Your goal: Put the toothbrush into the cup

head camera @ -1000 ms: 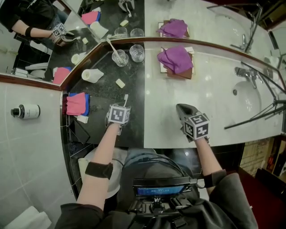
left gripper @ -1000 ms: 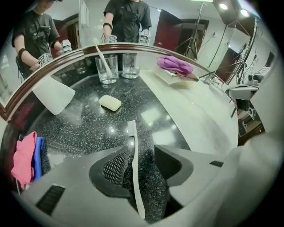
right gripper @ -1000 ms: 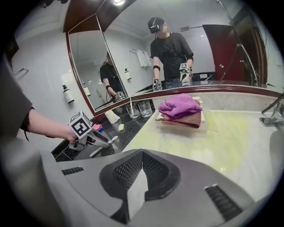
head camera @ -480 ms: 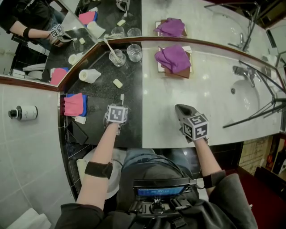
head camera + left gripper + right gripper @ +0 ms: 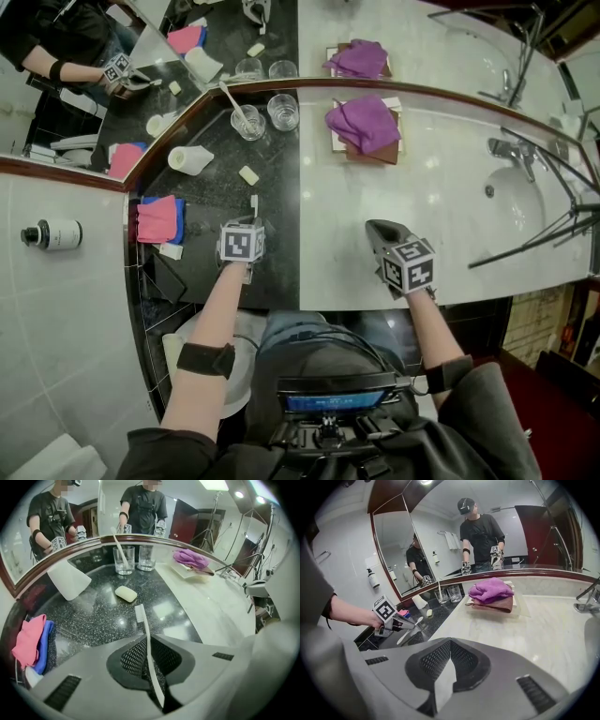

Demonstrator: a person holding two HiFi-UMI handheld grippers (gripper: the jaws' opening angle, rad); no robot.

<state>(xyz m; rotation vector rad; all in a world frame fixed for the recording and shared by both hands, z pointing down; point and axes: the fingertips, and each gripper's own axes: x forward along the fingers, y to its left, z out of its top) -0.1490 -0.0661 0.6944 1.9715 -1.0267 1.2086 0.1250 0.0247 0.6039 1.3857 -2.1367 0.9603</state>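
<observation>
My left gripper (image 5: 247,225) (image 5: 149,667) has just been closing and is now shut on the handle of a white toothbrush (image 5: 143,630) (image 5: 253,202). The brush's bristle end points away over the black granite counter (image 5: 93,616). Far across the counter stand two clear glass cups: one (image 5: 123,559) (image 5: 251,122) holds another toothbrush, and the one beside it (image 5: 146,557) (image 5: 282,111) is empty. My right gripper (image 5: 379,232) (image 5: 449,667) rests shut and empty over the white marble. From the right gripper view, the left gripper (image 5: 401,623) shows at the left with the brush.
A soap bar (image 5: 125,593) lies between the brush and the cups. A white cup (image 5: 69,579) lies on its side at the left. Pink and blue cloths (image 5: 33,639) sit at the left edge. A purple towel (image 5: 366,124) on a tray, a faucet (image 5: 516,155) and the mirror bound the counter.
The left gripper's jaws have gone from wide apart to shut on the toothbrush handle, and the brush has straightened slightly. The right gripper has not moved.
</observation>
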